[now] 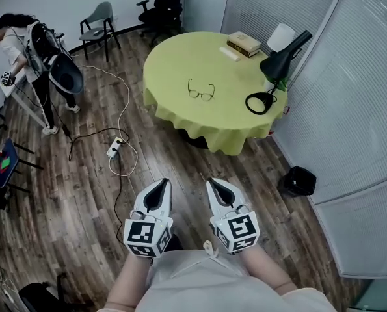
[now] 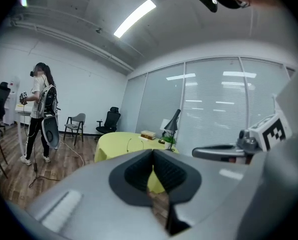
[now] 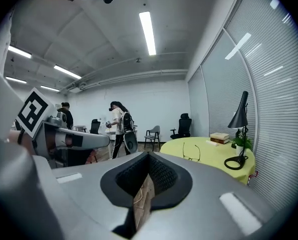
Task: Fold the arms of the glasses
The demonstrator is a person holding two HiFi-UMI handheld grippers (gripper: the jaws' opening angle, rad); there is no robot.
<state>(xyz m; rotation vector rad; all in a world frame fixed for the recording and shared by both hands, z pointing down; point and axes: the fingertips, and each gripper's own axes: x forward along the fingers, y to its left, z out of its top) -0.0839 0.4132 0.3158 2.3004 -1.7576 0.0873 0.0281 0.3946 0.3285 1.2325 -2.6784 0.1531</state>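
- Glasses (image 1: 200, 91) lie on the round counter (image 1: 173, 64) with the yellow-green cloth, roughly mid-cloth on the side nearer me. Both arms are unfolded and point away, lenses toward me.
- From the right gripper view I see the glasses (image 3: 191, 152) sitting alone on the cloth, nothing touching them.
- Left gripper (image 1: 161, 186): jaws closed, pads meeting at the tip, nothing between them. It hangs over the wood floor (image 1: 82, 174), well short of the counter.
- Right gripper (image 1: 214, 187): jaws closed too and empty, just beside the left one and also over the floor.
- Far side of the counter has a stack of books (image 1: 244, 43), w/ a small white item (image 1: 231, 54) next to it; can't tell what that is.
- Black desk lamp (image 1: 281, 60) stands at the counter's right edge, its ring base (image 1: 261, 103) near the rim.
- Power strip (image 1: 113, 149) and white cable on the floor to the left, black bin (image 1: 298, 181) by the blinds on the right.
- Person (image 1: 24, 44) stands far left at another desk.
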